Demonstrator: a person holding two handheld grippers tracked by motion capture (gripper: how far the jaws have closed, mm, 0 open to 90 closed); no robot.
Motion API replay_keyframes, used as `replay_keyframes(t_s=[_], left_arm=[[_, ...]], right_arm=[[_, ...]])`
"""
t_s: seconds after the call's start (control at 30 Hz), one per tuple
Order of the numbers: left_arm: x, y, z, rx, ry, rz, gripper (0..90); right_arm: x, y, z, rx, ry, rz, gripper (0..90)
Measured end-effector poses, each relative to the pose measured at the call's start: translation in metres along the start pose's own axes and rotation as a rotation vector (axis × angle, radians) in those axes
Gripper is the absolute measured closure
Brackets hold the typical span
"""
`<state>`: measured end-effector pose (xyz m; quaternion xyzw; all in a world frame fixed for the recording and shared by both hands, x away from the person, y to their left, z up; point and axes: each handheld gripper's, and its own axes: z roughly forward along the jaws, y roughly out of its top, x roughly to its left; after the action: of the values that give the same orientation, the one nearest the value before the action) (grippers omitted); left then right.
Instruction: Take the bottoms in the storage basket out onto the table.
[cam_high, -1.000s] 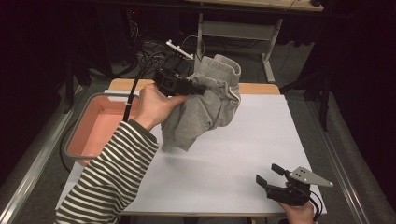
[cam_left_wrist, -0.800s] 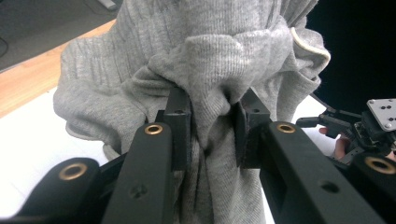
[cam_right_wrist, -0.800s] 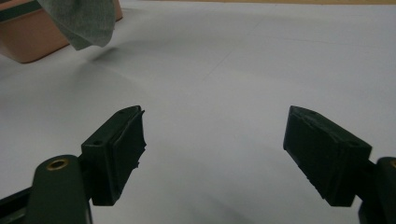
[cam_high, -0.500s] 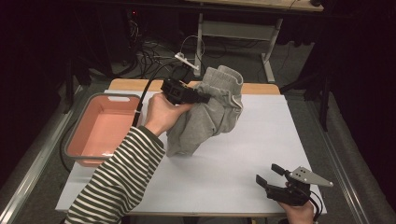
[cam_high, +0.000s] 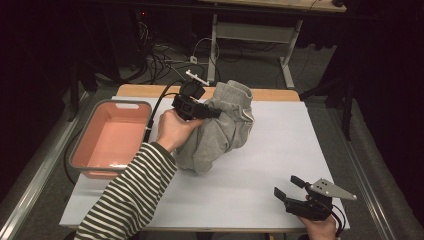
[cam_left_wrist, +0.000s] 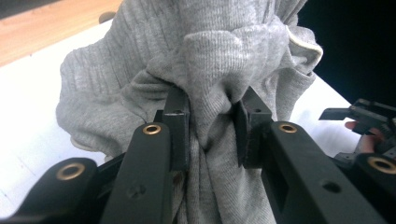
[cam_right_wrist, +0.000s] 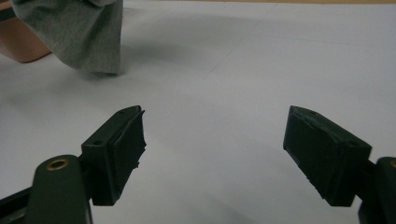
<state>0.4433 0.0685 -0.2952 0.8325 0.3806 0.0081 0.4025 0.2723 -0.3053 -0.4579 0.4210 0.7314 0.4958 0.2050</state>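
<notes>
Where the near edge of the white table (cam_high: 260, 200) meets the person's side, the right gripper (cam_high: 289, 187) rests low at the near right corner; its jaws stand wide apart with bare white surface between them, as the right gripper view shows, and its pads (cam_right_wrist: 122, 149) touch nothing; farther in, a striped sleeve (cam_high: 125, 200) reaches forward from the near left to the left hand (cam_high: 172, 131), which carries the left gripper (cam_left_wrist: 211, 126); that gripper's jaws are drawn narrow and pinch a bunched fold of the grey sweater (cam_high: 220, 130) between their pads; the sweater hangs from that grip over the middle of the table, its lower end touching the surface or just above it, I cannot tell which; to the left lies a pink tub (cam_high: 87, 150) at the table's left edge; beyond the far edge, cables (cam_high: 165, 55) lie on the floor.
</notes>
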Motion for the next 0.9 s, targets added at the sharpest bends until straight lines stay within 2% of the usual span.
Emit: replay_keyframes(t_s=[0.13, 0.9], left_arm=[[0.006, -0.007, 0.004, -0.010, 0.009, -0.019, 68.3], [0.032, -0.030, 0.019, 0.022, 0.081, -0.078, 67.9]], right_arm=[[0.000, 0.000, 0.000, -0.001, 0.000, 0.001, 21.1], [0.000, 0.000, 0.000, 0.000, 0.001, 0.000, 21.1]])
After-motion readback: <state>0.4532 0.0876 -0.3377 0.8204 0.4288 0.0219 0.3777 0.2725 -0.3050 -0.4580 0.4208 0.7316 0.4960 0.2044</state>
